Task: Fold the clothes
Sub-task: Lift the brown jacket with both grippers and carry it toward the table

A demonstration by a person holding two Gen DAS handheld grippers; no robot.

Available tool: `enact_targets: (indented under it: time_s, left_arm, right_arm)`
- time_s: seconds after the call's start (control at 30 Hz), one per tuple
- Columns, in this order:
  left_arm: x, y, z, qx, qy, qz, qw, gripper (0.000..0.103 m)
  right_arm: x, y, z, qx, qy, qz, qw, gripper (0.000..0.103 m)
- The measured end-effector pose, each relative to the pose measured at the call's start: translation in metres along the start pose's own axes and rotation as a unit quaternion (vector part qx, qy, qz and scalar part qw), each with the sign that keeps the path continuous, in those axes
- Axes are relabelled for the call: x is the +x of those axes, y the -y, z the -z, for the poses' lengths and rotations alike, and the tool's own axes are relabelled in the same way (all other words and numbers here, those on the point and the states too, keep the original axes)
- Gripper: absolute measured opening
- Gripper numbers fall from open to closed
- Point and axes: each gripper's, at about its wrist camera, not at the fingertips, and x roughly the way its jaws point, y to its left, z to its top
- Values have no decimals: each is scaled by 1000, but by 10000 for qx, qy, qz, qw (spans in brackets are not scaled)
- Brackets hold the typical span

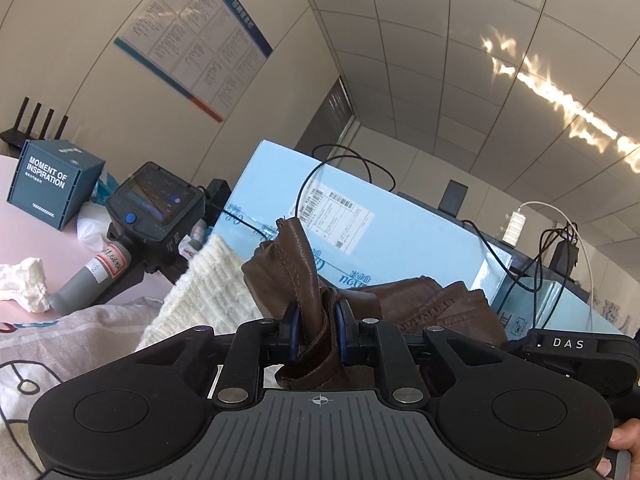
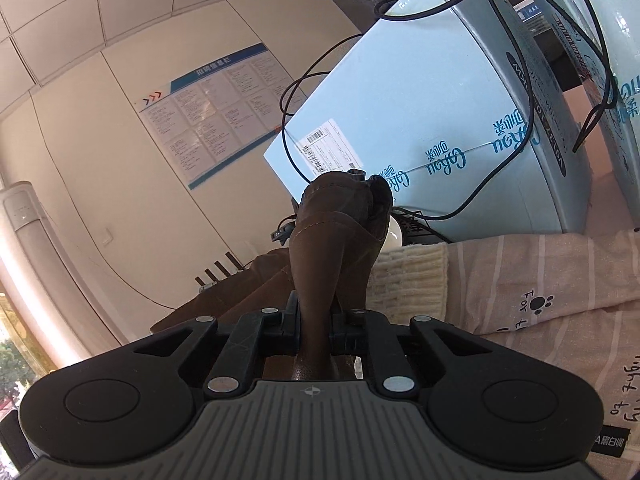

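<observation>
A white-walled office with a blue-edged notice board (image 1: 192, 36) and a pale blue carton (image 2: 420, 120) draped in black cables forms the backdrop. The left gripper (image 1: 317, 332) is clamped on a bunched fold of a brown leather garment (image 1: 288, 268), which stands up between its blue pads (stitching visible), beside a cream knit (image 1: 200, 280). The right gripper (image 2: 314, 326) pinches another upright fold of it, near striped pink fabric (image 2: 520, 280)
</observation>
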Motion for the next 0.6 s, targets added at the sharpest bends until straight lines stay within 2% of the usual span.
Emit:
enact_targets:
  time_s: [0.13, 0.33, 0.5, 0.6]
  left_arm:
    - [-24, 15, 12, -185, -132, 254, 9994, 16]
    - [-49, 53, 33, -254, -480, 859, 9948, 16]
    - [-52, 96, 62, -171, -976, 1461, 9843, 16]
    - [-50, 120, 80, -51, -1387, 1741, 9749, 16]
  right_arm:
    - [-34, -11, 1, -42, -20, -23, 10000, 10]
    - [-114, -3, 1, 36, 112, 163, 9998, 10]
    - [-186, 18, 7, 67, 245, 603, 9979, 10]
    - [-217, 37, 12, 176, 232, 938, 9952, 10]
